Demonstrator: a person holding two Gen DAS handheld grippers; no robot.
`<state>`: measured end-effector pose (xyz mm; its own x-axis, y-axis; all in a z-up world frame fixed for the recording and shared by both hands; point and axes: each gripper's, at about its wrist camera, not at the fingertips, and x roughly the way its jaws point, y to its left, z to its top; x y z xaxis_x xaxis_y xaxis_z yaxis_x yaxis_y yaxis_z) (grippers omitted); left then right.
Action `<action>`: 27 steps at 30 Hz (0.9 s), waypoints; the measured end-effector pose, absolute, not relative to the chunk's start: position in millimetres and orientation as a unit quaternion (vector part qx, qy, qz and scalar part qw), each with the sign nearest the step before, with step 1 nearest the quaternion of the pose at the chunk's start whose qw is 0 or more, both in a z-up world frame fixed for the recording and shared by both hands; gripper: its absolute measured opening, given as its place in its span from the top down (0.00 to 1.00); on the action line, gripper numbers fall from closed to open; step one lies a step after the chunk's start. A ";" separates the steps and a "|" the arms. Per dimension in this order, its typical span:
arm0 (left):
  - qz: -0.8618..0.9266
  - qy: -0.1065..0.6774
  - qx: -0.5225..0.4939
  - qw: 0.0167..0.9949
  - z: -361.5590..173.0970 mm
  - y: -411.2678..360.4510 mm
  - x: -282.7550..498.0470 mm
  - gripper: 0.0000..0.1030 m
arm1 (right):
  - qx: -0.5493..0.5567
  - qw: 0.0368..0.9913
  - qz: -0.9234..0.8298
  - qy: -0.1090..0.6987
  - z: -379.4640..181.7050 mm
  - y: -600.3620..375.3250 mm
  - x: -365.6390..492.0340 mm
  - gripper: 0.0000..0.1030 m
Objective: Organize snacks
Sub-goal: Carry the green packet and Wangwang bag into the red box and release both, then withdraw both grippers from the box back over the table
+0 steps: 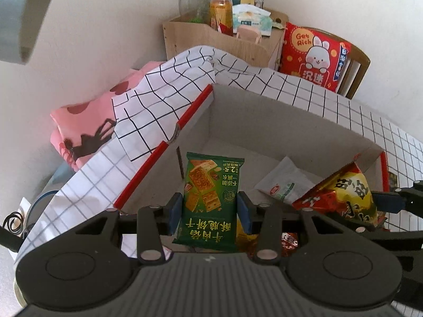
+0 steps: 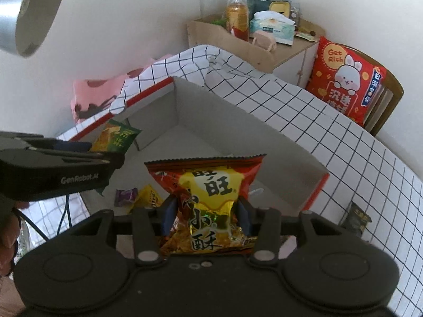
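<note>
My left gripper [image 1: 210, 212] is shut on a green biscuit packet [image 1: 211, 198] and holds it upright over the near edge of an open white cardboard box with red rims [image 1: 264, 116]. My right gripper [image 2: 206, 218] is shut on a red and gold snack bag [image 2: 211, 192], held above the same box [image 2: 211, 111]. The red bag also shows at the right of the left wrist view [image 1: 341, 192]. The green packet shows at the left of the right wrist view [image 2: 116, 137]. A white sachet [image 1: 285, 182] lies inside the box.
The box sits on a white grid-pattern cloth [image 2: 343, 142]. A purple sweet [image 2: 125, 196] and a yellow packet [image 2: 148, 198] lie near the box's front; a dark packet [image 2: 355, 218] lies on the cloth at right. A wooden shelf with a bottle [image 1: 220, 10] and a red cushion [image 1: 314, 55] stand behind.
</note>
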<state>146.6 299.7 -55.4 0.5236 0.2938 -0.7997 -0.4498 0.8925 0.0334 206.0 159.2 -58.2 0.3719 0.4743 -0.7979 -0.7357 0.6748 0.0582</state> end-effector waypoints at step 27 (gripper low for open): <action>0.187 0.451 -0.102 0.867 -67.5 282.0 139.3 0.38 | -0.156 0.808 0.377 0.425 -62.3 149.7 191.8 0.21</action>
